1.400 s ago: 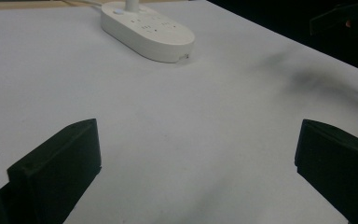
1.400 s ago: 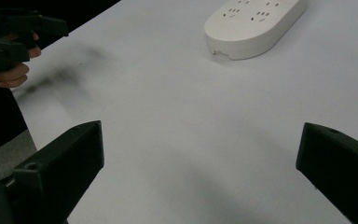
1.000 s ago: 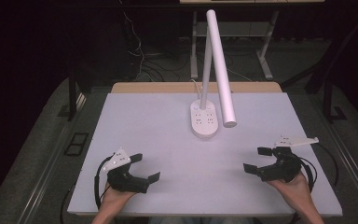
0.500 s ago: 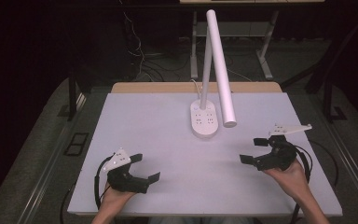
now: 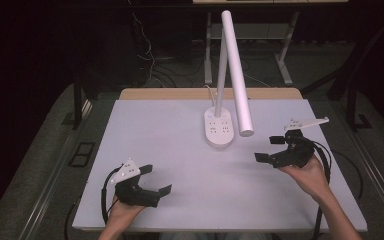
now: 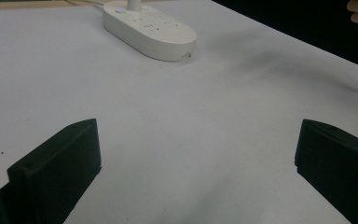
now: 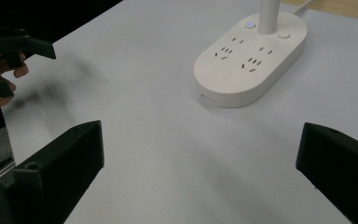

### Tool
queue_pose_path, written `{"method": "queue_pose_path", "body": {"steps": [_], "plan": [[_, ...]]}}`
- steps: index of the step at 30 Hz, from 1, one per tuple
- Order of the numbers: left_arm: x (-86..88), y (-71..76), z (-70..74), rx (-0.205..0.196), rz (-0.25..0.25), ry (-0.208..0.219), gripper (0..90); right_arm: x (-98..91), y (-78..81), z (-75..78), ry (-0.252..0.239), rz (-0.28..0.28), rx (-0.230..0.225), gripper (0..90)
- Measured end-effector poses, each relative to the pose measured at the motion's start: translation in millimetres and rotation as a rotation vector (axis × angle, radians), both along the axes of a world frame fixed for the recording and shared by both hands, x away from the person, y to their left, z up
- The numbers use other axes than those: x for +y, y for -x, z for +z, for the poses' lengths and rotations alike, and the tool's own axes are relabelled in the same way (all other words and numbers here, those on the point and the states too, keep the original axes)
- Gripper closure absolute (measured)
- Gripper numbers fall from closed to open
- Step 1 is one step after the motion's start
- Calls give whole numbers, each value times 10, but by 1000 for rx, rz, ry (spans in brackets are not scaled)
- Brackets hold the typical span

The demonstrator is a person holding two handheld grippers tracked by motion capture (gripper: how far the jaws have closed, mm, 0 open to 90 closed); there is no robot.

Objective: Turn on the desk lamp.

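A white desk lamp stands at the back middle of the table, its oval base (image 5: 219, 129) carrying sockets and buttons, and its long tube head (image 5: 237, 75) slanting down toward the right. The base also appears in the left gripper view (image 6: 150, 29) and in the right gripper view (image 7: 251, 57). My left gripper (image 5: 156, 180) rests near the front left edge, open and empty. My right gripper (image 5: 269, 148) hovers to the right of the lamp head's tip, open, with nothing between its jaws. The left hand and its gripper (image 7: 9, 56) appear far off in the right gripper view.
The pale table top (image 5: 170, 140) has a wooden strip (image 5: 180, 93) along its back edge. Cables trail from both grippers over the table's sides. Dark floor, table legs and wires lie behind the table.
My right gripper has moved forward and up toward the lamp, away from the front right. The left gripper has stayed where it was.
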State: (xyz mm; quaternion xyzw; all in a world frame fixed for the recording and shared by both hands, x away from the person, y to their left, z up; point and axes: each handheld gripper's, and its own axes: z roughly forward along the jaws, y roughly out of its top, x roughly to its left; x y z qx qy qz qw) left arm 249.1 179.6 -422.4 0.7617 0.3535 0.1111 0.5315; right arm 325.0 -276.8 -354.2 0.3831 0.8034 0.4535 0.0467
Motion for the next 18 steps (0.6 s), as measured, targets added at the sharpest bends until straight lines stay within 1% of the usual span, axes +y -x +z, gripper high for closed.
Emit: {"method": "queue_pose_path", "body": {"steps": [4, 13, 18], "plan": [[1, -2, 0, 0, -1, -2, 0, 37, -69, 35, 8, 0, 4, 5], [-6, 0, -2, 0, -8, -7, 0, 132, -216, 106, 24, 7, -6, 5], [-4, 0, -1, 1, -10, -5, 0, 172, -332, 125, 28, 3, -3, 5]]}}
